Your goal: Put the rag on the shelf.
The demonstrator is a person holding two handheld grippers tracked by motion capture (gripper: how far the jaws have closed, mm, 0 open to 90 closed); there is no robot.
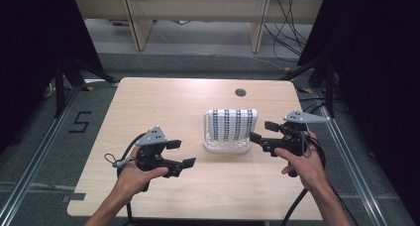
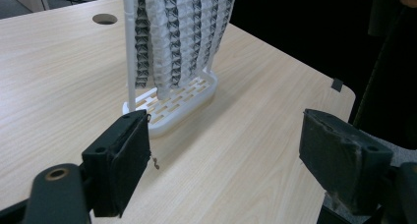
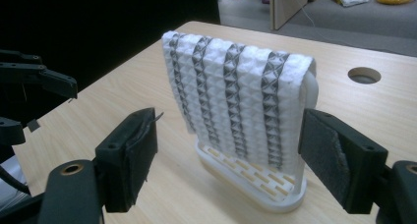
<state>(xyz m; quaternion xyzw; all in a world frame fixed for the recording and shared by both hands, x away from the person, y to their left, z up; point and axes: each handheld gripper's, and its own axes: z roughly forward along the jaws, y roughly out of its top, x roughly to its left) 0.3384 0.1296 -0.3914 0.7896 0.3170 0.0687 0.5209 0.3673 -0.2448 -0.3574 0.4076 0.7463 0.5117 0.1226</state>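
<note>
The high view shows 1 light wooden worktop (image 1: 163, 107) carrying 1 white slotted rack (image 1: 226, 145) at centre frame, slightly right of the middle. 1 white cloth (image 1: 232, 124) with 4 dark patterned stripes hangs over the rack's upright bar and covers most of it. 1 round cable hole (image 1: 240, 92) sits in the worktop above the rack, toward the upper centre of the frame.

2 grippers are present, 1 in each hand. The left gripper (image 1: 184, 153) sits at lower left of the high view, well left of the rack, jaws pointing right toward it. Its 2 jaws stand wide apart with nothing between them. In the left gripper view the rack (image 2: 172, 103) and cloth (image 2: 179, 37) appear in the upper centre, beyond the jaws, with bare worktop between the 2 pads.

The right gripper (image 1: 261, 131) sits at right of centre in the high view, just beside the rack's right edge, jaws pointing left. Its 2 jaws are also spread wide and hold nothing. In the right gripper view the cloth (image 3: 236, 101) and rack (image 3: 255, 182) fill the centre between the 2 pads, with no pad touching them. The left gripper (image 3: 29, 86) shows at the left edge of that view.
</note>
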